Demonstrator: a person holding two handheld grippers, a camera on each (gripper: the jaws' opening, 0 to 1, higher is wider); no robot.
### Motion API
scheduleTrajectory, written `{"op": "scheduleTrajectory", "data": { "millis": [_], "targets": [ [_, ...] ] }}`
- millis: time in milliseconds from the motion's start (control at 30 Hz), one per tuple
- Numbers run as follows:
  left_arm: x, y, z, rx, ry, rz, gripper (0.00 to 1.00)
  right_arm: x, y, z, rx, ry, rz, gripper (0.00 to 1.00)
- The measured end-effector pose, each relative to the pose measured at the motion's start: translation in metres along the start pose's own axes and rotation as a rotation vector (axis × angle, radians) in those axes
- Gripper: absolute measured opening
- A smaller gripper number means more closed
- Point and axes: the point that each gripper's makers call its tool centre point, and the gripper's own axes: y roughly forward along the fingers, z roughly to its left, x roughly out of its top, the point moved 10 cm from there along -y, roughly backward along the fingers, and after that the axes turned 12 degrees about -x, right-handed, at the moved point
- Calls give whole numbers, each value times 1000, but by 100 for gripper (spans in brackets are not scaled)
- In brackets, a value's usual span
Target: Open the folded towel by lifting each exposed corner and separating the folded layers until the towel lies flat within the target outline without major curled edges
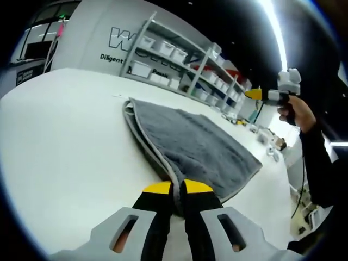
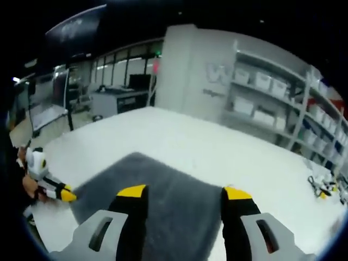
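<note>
Presently, towel (image 1: 190, 144): grey, folded in layers on the white table (image 1: 65, 147).
Left gripper (image 1: 178, 188): clenched on the near corner.
Right gripper (image 2: 185, 192): jaws apart, hovering above.
Progress: unfolding scarcely begun; layers unseparated.

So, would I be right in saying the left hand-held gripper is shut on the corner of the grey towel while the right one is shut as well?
Not quite: the right hand-held gripper is open, its jaws wide apart above the grey towel, as the right gripper view shows. The left hand-held gripper is indeed shut on the towel's corner.
</note>
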Motion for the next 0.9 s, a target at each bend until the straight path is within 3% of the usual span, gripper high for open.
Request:
{"op": "scheduleTrajectory", "data": {
  "millis": [167, 267, 400, 633, 733, 767, 833, 900],
  "targets": [
    [0, 1, 0, 5, 12, 6, 5, 7, 4, -1, 7, -5, -3, 56],
    [2, 2, 2, 12, 22, 7, 5, 25, 21, -1, 49, -27, 23, 57],
    [2, 2, 2, 10, 21, 15, 5, 53, 47, 36, 102, -152, 49, 58],
    [3, 0, 1, 17, 14, 14, 5, 71, 73, 66, 163, -205, 55, 62],
    [3, 0, 1, 19, 14, 16, 5, 75, 80, 75, 211, -238, 66, 75],
    [4, -1, 0, 18, 15, 13, 5, 75, 82, 77, 242, -270, 85, 94],
    [4, -2, 1, 14, 14, 11, 5, 77, 87, 81, 258, -341, 115, 100],
    [4, -2, 2, 12, 17, 15, 5, 84, 96, 89, 261, -351, 92, 100]
  ]
}}
